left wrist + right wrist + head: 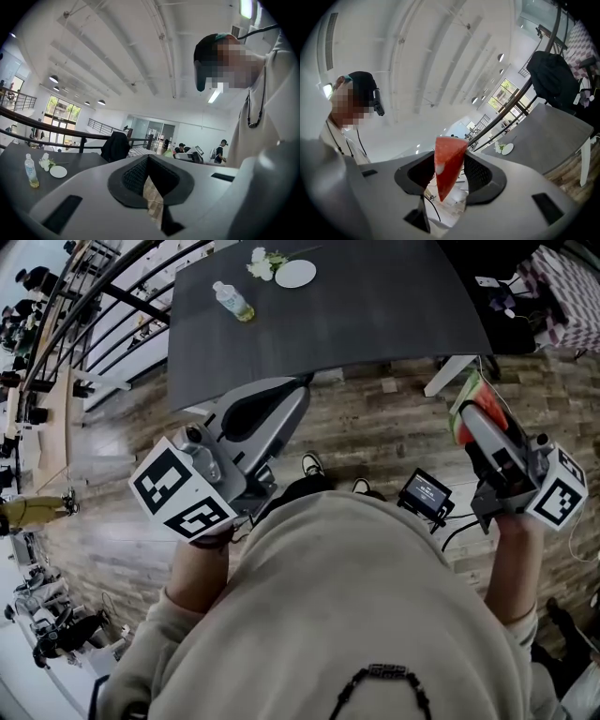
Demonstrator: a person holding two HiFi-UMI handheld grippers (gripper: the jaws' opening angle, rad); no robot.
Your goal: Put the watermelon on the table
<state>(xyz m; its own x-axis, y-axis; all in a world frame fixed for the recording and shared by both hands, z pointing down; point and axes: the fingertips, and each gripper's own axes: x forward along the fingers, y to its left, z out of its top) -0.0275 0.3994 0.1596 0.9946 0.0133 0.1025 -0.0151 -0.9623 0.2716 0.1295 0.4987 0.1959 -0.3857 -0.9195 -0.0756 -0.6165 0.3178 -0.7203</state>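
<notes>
A red watermelon slice (478, 401) with a green rind stands between the jaws of my right gripper (469, 413), which is shut on it; in the right gripper view the wedge (447, 164) points down between the pads. My left gripper (296, 392) is shut with nothing in it; the left gripper view shows its jaws (149, 165) nearly meeting. Both grippers are held over the wooden floor, short of the dark table (375, 306), which lies ahead of them.
On the table's far side stand a small bottle (232, 301), a white plate (295, 274) and white flowers (262, 262). A black railing (94, 306) runs along the left. A white table leg (448, 374) and a small screen device (427, 493) are near the right gripper.
</notes>
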